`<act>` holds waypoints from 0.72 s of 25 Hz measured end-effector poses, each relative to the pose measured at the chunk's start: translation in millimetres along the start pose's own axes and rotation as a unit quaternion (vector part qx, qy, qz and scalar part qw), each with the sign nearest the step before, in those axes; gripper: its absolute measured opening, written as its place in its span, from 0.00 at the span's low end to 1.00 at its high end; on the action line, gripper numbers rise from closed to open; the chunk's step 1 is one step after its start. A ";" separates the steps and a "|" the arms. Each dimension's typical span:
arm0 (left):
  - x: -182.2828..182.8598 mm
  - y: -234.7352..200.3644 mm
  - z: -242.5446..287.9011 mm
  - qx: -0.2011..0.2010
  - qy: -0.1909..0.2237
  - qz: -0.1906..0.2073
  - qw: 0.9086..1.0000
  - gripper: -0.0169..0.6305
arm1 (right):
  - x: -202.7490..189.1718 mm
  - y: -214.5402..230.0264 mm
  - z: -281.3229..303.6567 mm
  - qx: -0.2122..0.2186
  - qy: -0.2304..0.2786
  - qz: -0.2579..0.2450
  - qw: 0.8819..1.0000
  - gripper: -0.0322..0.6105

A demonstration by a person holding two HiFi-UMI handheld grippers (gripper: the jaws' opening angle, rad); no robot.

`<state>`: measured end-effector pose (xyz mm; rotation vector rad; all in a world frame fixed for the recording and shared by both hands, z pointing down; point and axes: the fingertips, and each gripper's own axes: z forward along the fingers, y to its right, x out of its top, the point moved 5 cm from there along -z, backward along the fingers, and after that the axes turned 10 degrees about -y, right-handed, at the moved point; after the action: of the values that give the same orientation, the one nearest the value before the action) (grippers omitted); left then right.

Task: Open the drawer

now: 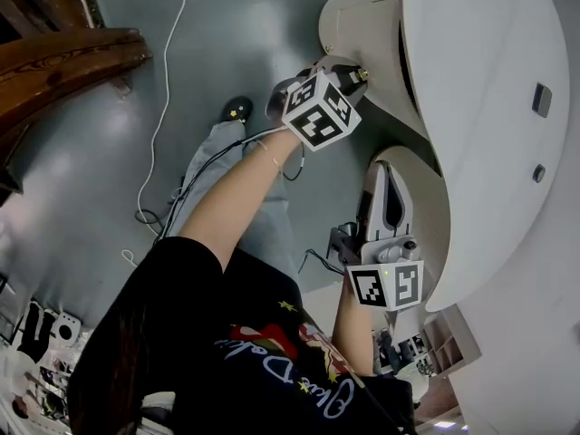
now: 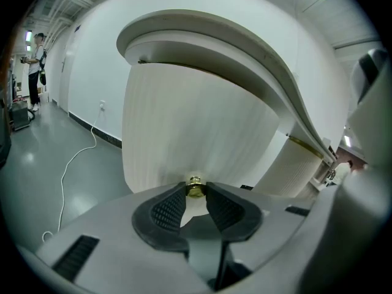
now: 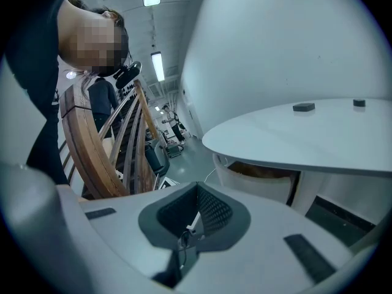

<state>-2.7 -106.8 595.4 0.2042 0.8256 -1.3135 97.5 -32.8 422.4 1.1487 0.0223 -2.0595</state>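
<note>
A curved white drawer with a ribbed front stands out from under the white oval tabletop. Its small brass knob sits between the dark pads of my left gripper, which is shut on it. In the head view the left gripper is at the drawer front, behind its marker cube. My right gripper hangs lower, beside a second curved white front, touching nothing. In the right gripper view its pads meet at the tips with nothing between them.
Two small dark blocks lie on the tabletop. A white cable trails over the grey floor. A curved wooden structure stands at the upper left. My legs and shoe are below the left arm. A person stands far off.
</note>
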 end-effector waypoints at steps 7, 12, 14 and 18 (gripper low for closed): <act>-9.4 -0.7 -8.6 0.001 -0.003 0.000 1.000 0.18 | -0.2 -2.0 -0.9 -0.008 0.005 0.005 1.000 0.05; -18.6 -0.4 -17.3 -0.003 -0.011 0.002 1.000 0.18 | 1.3 -7.3 -0.5 -0.012 0.010 0.009 1.000 0.05; -21.2 -0.5 -20.0 -0.004 -0.013 0.000 1.000 0.18 | 2.7 -9.0 0.0 -0.012 0.011 0.009 1.000 0.05; -25.0 -0.8 -23.7 -0.003 -0.017 -0.003 1.000 0.18 | 7.0 -9.8 0.3 -0.012 0.013 0.010 1.000 0.05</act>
<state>-13.9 -74.3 594.9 0.1747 0.8013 -1.3175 89.0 -30.3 414.3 1.1570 0.0478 -2.0211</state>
